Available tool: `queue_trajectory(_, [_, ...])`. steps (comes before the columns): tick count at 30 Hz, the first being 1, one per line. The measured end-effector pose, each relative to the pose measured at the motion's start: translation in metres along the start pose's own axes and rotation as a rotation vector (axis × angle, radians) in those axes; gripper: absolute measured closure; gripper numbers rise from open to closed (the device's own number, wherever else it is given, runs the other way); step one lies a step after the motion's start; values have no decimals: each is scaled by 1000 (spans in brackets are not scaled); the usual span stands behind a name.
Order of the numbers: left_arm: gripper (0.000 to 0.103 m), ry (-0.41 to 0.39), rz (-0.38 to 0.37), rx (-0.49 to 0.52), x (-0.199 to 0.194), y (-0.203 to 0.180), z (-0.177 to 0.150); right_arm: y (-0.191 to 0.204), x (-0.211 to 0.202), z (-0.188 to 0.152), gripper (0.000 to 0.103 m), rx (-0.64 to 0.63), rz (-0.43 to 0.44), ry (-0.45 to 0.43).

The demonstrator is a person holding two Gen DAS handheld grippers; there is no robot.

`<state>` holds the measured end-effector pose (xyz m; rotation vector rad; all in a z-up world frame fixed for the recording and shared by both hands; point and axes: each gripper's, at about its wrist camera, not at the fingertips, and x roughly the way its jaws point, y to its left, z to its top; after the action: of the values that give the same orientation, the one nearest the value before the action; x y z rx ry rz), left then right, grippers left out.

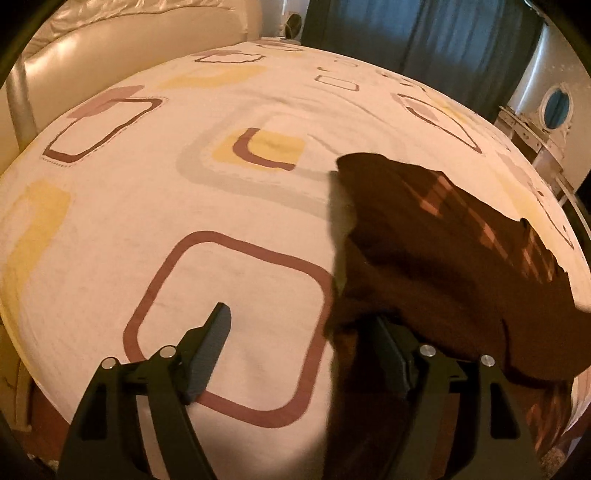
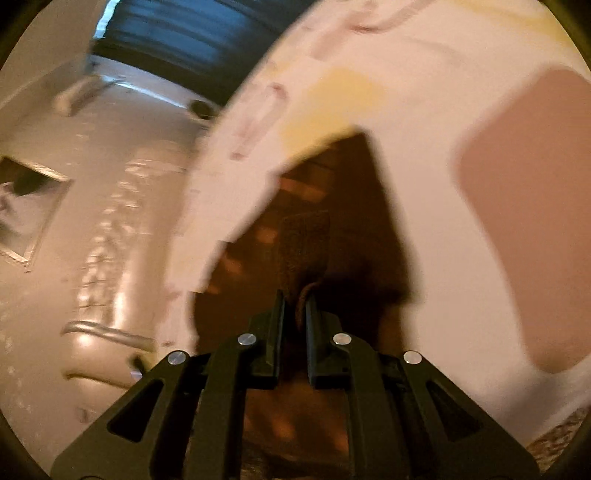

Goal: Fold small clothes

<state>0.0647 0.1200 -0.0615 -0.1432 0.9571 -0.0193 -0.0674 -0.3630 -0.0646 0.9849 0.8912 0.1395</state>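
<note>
Dark garment lifted over the bed

Right tool (image 2: 294, 299) pinched tight on dark brown garment (image 1: 436, 266), raised above patterned bed sheet (image 1: 221, 229). Left tool (image 1: 295, 325) spread wide, gripping nothing, one finger under the cloth's edge.

We see the garment (image 1: 443, 258) lying on the bed (image 1: 221, 229), toward its right edge in the left wrist view, partly draped over our left gripper's (image 1: 299, 332) right finger. Sofa (image 1: 129, 48) sits behind the bed's far left corner, curtain (image 1: 424, 33) behind the far edge, a small mirror (image 1: 557, 105) past the far right corner. In the right wrist view, our right gripper (image 2: 295, 299) sits over the garment's (image 2: 332, 192) near end, with a fold between its fingers.
</note>
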Motion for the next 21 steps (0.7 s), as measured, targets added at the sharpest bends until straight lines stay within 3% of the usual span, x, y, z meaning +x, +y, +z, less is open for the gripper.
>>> queue_trajectory(5, [27,-6,8,2,0,2,-2,-42,18,-15,94,71,-35,51])
queue_trajectory(8, [27,-2,12,-4,1,2,-1,-37,20,-14,92,41,-44,56])
queue_trajectory(14, [27,6,-16,-47,0,12,0,-32,15,-16,79,20,-5,86])
queue_trajectory(21, [27,3,-10,-64,0,17,0,-35,10,-15,76,1,4,94])
